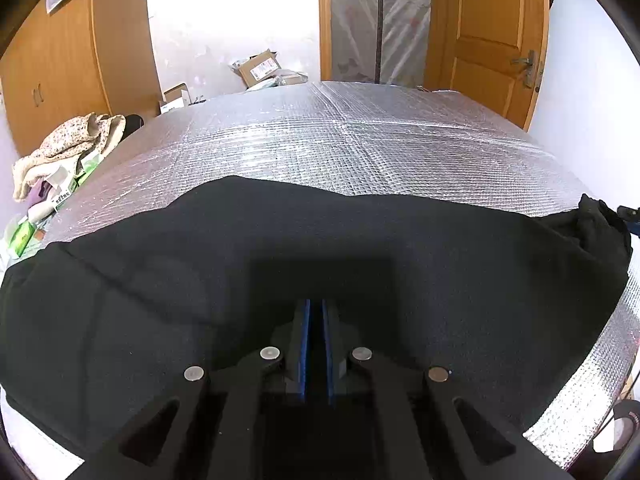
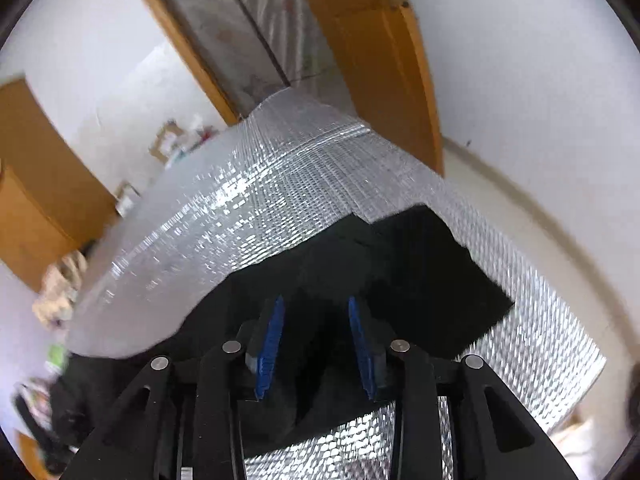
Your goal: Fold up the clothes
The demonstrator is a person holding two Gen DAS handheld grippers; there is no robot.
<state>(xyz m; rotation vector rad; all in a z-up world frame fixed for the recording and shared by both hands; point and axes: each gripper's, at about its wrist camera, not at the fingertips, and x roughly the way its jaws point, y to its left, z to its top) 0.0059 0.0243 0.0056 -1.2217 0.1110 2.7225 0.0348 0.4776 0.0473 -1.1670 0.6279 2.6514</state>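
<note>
A black garment (image 1: 440,260) lies spread across the near half of the table, which is covered in silver foil (image 1: 340,140). My left gripper (image 1: 316,304) sits over the garment's middle. Its blue pads are nearly together, with dark cloth in the thin gap. In the right wrist view, the garment (image 2: 420,272) shows a folded corner lying on the foil (image 2: 260,200). My right gripper (image 2: 316,304) hangs over that end with its blue pads well apart, and only black cloth shows below them. The garment's right end is bunched into a lump (image 1: 600,224).
A pile of floral cloth and small boxes (image 1: 76,140) sits off the table's left edge. Cardboard boxes (image 1: 260,66) lie on the floor beyond the far edge. A wooden door (image 1: 492,28) stands at the back right and a wardrobe (image 1: 52,72) at the left.
</note>
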